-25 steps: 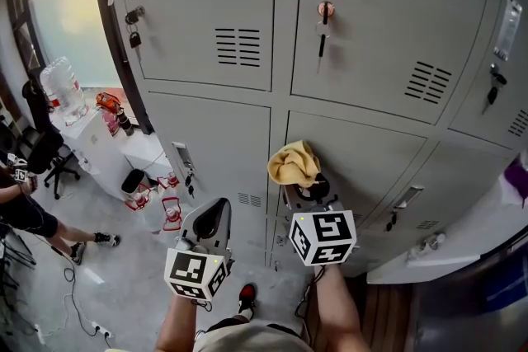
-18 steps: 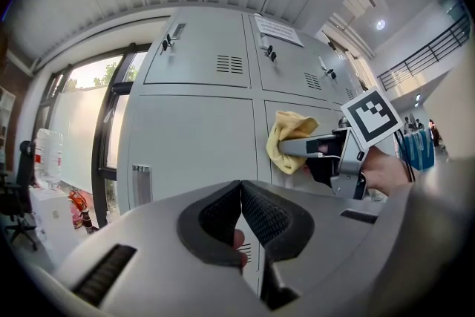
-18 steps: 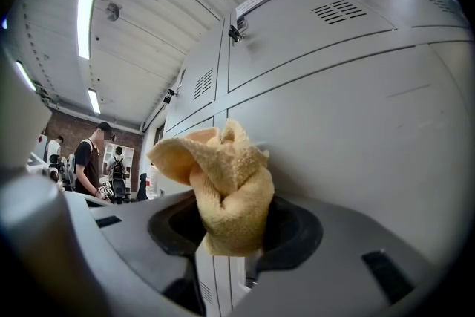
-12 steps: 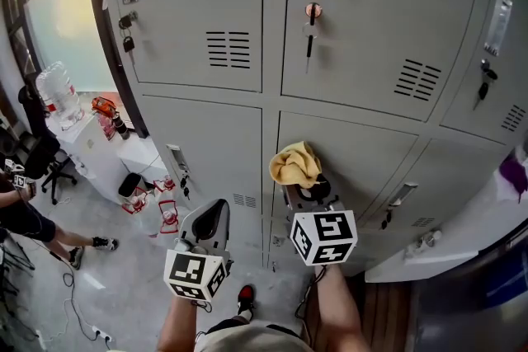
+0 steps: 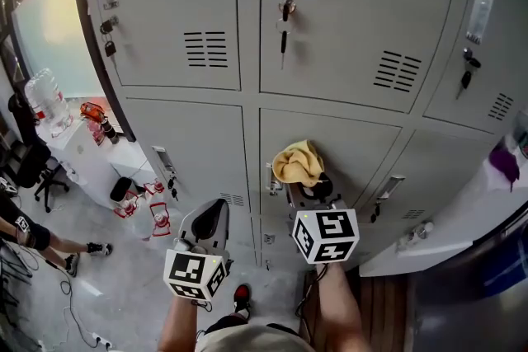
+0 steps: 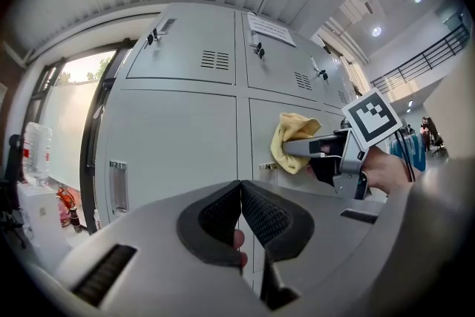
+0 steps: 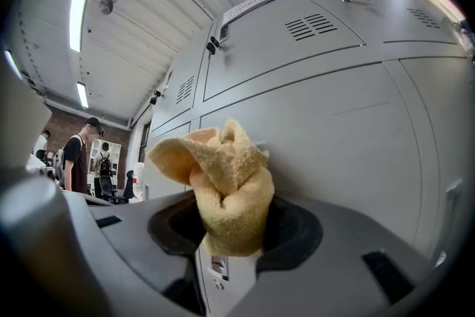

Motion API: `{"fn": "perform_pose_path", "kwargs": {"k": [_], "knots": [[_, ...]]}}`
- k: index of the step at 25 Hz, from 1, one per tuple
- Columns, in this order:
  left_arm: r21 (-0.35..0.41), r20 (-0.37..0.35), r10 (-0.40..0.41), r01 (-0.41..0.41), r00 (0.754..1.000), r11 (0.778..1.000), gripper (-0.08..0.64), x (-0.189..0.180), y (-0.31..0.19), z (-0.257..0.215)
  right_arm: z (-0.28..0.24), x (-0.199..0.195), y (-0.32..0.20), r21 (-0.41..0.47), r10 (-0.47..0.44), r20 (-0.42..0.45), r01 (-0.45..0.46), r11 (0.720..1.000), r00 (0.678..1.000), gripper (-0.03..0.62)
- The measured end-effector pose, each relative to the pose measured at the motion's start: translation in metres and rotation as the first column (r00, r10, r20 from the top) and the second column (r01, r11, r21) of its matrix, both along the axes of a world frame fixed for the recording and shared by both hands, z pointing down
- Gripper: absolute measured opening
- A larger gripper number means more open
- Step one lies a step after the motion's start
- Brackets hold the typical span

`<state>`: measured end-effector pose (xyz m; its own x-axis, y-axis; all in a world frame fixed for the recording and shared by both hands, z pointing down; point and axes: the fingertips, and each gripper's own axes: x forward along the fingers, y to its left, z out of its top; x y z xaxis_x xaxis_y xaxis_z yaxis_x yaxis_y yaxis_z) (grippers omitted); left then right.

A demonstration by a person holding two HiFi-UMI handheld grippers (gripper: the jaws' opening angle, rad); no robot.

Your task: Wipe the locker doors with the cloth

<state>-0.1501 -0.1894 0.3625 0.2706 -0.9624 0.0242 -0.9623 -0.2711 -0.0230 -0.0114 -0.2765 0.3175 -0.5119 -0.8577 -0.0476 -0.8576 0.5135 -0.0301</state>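
Observation:
A crumpled yellow cloth (image 5: pixel 298 161) sticks out of my right gripper (image 5: pixel 306 180), which is shut on it. It is held just in front of the lower middle locker door (image 5: pixel 363 151); whether it touches the door I cannot tell. In the right gripper view the cloth (image 7: pixel 227 180) fills the gap between the jaws of the right gripper (image 7: pixel 231 232), with grey doors (image 7: pixel 334 130) behind. My left gripper (image 5: pixel 215 208) hangs lower left, shut with nothing in it, before the lower left door (image 5: pixel 196 143). The left gripper view shows its own closed jaws (image 6: pixel 241 186) and the cloth (image 6: pixel 292 139) to the right.
Keys (image 5: pixel 284 24) hang from the upper middle door's lock, others (image 5: pixel 466 69) on the right door. At the left stand a white table (image 5: pixel 92 146) with water bottles (image 5: pixel 43 99), a chair and a person's legs (image 5: pixel 33 237). A white ledge (image 5: pixel 404 253) juts out at lower right.
The lockers have slid left in the head view, so my view has swung to the right. Both grippers keep their places in the picture, and the cloth stays held.

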Motion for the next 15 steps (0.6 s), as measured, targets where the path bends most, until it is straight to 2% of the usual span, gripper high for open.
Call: {"fn": "perform_pose_path", "kwargs": {"k": [15], "knots": [[0.009,-0.017,0.078,-0.077,0.997,0.997,0.023,0.04,-0.007,0.0,0.003,0.068,-0.002,-0.01,0.131,-0.019,-0.131,0.991,0.991,0.181]]}}
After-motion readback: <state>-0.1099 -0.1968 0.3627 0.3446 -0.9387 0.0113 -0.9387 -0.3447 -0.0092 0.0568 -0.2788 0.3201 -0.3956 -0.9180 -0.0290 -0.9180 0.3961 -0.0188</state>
